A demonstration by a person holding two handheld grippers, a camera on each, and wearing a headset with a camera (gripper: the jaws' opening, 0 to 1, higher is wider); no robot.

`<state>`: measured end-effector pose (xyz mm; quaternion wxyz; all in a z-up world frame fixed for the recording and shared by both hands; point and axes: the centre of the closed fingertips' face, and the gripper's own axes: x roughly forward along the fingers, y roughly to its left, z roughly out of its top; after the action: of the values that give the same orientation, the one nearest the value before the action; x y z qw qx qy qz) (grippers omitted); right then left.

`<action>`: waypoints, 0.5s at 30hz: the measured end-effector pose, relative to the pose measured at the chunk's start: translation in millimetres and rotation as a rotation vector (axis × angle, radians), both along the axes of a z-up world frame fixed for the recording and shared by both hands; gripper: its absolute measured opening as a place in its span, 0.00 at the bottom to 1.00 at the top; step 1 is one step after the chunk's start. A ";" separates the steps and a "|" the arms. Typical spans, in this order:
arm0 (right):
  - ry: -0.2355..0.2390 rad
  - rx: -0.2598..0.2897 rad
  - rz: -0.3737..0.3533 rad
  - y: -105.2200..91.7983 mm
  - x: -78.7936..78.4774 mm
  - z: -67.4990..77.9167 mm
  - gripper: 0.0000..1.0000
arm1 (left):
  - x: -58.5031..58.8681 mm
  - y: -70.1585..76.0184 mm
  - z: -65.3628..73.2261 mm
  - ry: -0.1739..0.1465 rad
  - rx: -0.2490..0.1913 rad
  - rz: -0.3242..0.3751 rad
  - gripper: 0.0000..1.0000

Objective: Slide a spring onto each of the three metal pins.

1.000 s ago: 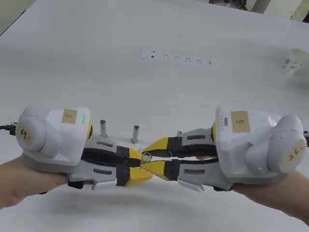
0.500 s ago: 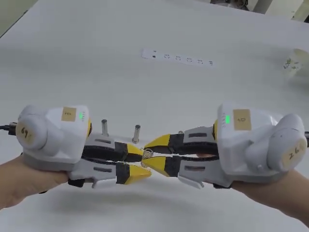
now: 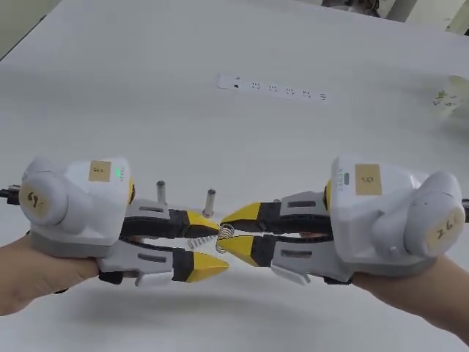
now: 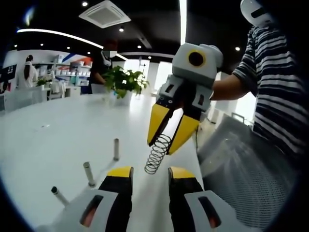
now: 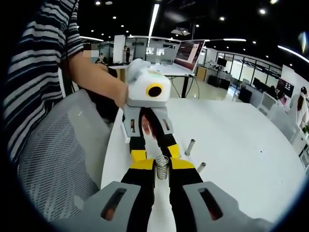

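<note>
Spring [image 4: 157, 153] sat clamped at one end between the yellow tips of your right tool [image 5: 162, 166], held up off the bench [image 3: 146, 110] above its near edge. Your two tools faced each other tip to tip. The spring's free end reached toward your left tool [image 4: 150, 172], whose jaws stood apart with the end of the coil in the gap between them; I cannot tell whether it touched either jaw. Three metal pins [image 4: 89, 173] stood upright in a row on the bench just behind the tools, close to the near edge, and all three were bare. In the head view two of them showed just past your left tool, while the third was mostly hidden behind your right tool. A white power strip [image 3: 271, 89] lay flat well beyond the pins, toward the far edge of the bench
</note>
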<state>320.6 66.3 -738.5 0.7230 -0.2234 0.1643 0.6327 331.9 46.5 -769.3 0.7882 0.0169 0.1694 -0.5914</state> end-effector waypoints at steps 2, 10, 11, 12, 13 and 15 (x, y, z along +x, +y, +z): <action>0.002 0.001 -0.002 0.1 0.6 0.2 0.07 | 1.3 4.0 -0.3 -0.001 0.006 0.009 0.26; -0.005 0.001 -0.013 -0.3 4.3 1.2 0.07 | 1.1 17.6 -3.4 0.014 0.016 0.038 0.35; -0.005 0.001 -0.014 -0.4 4.9 1.3 0.07 | 0.5 20.4 -4.3 0.017 0.019 0.043 0.35; -0.006 0.000 -0.016 -0.7 5.4 1.1 0.07 | 0.0 22.4 -5.0 0.021 0.021 0.046 0.36; -0.009 0.000 -0.018 -0.9 6.1 1.3 0.07 | 0.9 26.2 -6.1 0.021 0.027 0.061 0.37; -0.009 0.001 -0.021 -1.4 6.8 1.4 0.07 | 4.5 33.6 -7.3 0.010 0.038 0.092 0.41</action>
<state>327.4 64.9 -737.1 0.7306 -0.2241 0.1633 0.6240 336.4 80.1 -776.6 0.8132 0.0212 0.1853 -0.5513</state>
